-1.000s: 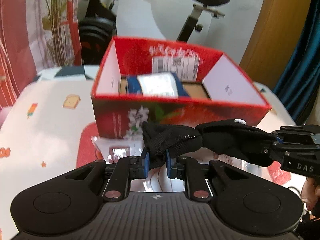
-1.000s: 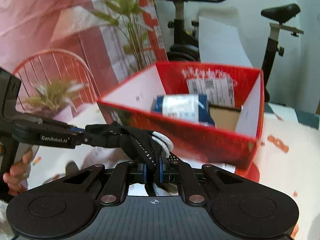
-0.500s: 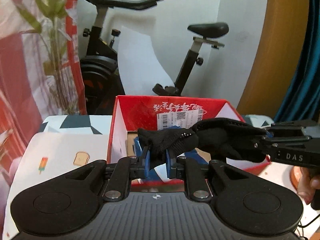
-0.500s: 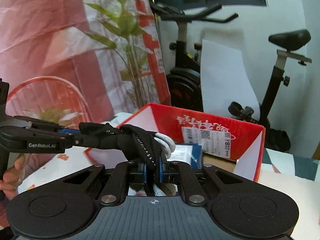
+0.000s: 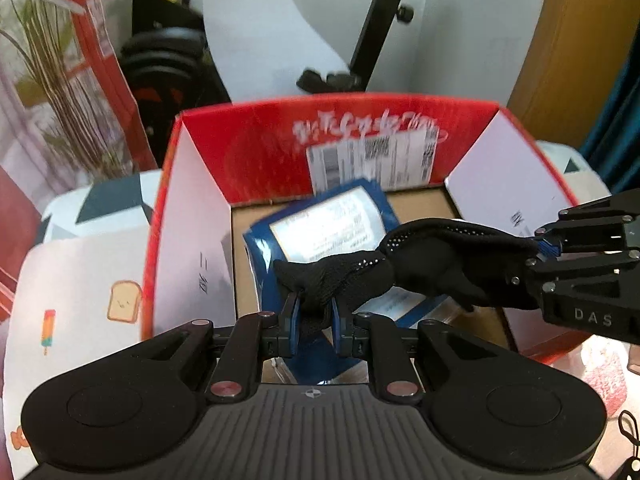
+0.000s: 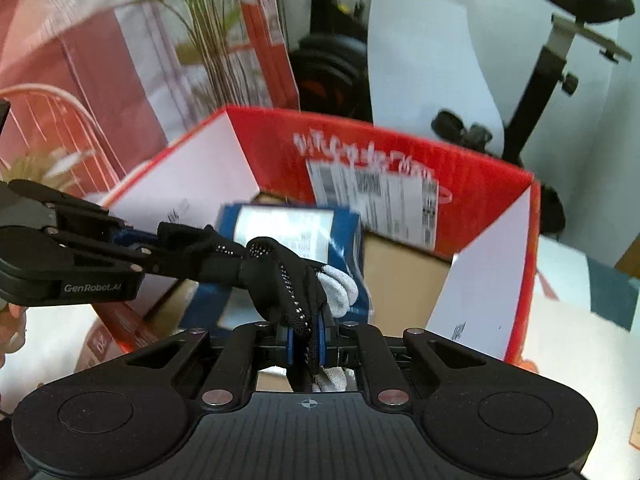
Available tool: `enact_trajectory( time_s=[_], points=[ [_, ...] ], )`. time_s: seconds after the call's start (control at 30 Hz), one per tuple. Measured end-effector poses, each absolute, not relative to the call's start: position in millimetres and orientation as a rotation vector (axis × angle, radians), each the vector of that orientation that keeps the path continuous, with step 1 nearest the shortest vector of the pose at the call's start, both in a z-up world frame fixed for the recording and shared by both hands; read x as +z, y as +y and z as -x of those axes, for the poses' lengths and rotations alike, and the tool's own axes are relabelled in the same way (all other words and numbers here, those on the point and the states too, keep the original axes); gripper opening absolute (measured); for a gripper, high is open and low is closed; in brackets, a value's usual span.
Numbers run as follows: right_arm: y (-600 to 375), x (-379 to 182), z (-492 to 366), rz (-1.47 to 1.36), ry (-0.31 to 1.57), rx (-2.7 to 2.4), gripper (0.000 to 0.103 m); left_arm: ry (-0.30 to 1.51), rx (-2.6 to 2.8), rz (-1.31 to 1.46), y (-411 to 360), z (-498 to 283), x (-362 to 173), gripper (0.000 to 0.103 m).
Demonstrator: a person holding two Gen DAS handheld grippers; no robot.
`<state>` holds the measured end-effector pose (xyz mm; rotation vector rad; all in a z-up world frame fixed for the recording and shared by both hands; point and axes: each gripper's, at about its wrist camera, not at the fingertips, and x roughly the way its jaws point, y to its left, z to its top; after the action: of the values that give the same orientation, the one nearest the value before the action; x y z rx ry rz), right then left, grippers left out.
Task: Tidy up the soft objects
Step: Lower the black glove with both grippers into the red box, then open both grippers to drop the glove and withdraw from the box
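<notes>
Left hand-held gripper (image 5: 315, 314): jaws clamped on one end of the black glove (image 5: 400, 270). The glove hangs stretched between the two grippers, above the open red box (image 5: 256, 148) and over the blue packet (image 5: 320, 224) lying inside it. Right hand-held gripper (image 6: 307, 340): jaws closed tight on the glove's other end, with grey fingertips (image 6: 338, 286) of the glove showing just beyond the jaws. Judged step: carrying the glove to the box for stowing; the load is over the opening, not yet set down. The next move calls for lowering both ends together into the box beside or on the packet, clear of the walls, then releasing both jaws.
</notes>
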<state>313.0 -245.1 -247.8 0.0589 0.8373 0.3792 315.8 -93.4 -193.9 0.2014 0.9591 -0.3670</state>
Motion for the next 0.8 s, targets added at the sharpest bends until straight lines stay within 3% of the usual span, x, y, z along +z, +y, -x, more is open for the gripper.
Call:
enact_trajectory(
  time_s=[0.33, 0.43, 0.6, 0.8],
  points=[
    [-241.7, -265.1, -323.8, -0.076, 0.926, 0.35, 0.011, 1.018, -0.363, -0.239, -93.4, -317.2, -207.5, 0.019],
    [-240.9, -263.1, -322.9, -0.062, 0.925, 0.334, 0.017, 1.013, -0.369, -0.251, -94.6, -316.7, -207.6, 0.021],
    [-238.3, -263.0, -322.8, -0.033, 0.926, 0.314, 0.025, 0.99, -0.374, -0.254, -93.2, -315.4, -205.6, 0.043],
    [-237.9, -254.5, -311.1, -0.01, 0.872, 0.287, 0.041, 0.918, -0.355, -0.292, -89.4, -307.7, -193.4, 0.044]
  ],
)
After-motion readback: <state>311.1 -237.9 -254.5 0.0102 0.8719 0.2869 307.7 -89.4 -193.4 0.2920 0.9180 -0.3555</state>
